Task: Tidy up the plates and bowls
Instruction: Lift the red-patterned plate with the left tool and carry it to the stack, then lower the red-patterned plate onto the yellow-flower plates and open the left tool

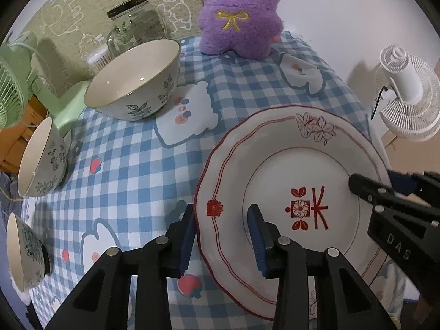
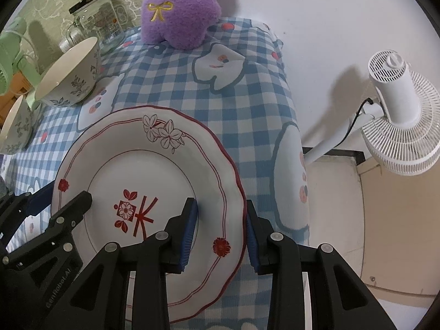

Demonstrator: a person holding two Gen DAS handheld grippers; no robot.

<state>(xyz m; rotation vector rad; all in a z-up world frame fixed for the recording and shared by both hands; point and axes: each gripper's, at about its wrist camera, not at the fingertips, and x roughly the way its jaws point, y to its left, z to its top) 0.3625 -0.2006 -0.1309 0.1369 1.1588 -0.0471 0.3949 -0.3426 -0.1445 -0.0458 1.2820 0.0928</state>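
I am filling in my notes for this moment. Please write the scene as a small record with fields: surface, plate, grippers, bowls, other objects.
surface: blue checked tablecloth
plate: white plate with red pattern, on the cloth
left gripper: jaws astride the plate's left rim
right gripper: jaws astride the plate's right rim
bowls: large bowl; two small bowls
other: purple plush toy, glass jar, white fan

Red-trimmed plate [image 1: 275, 165] beside 3 bowls [image 1: 132, 82]
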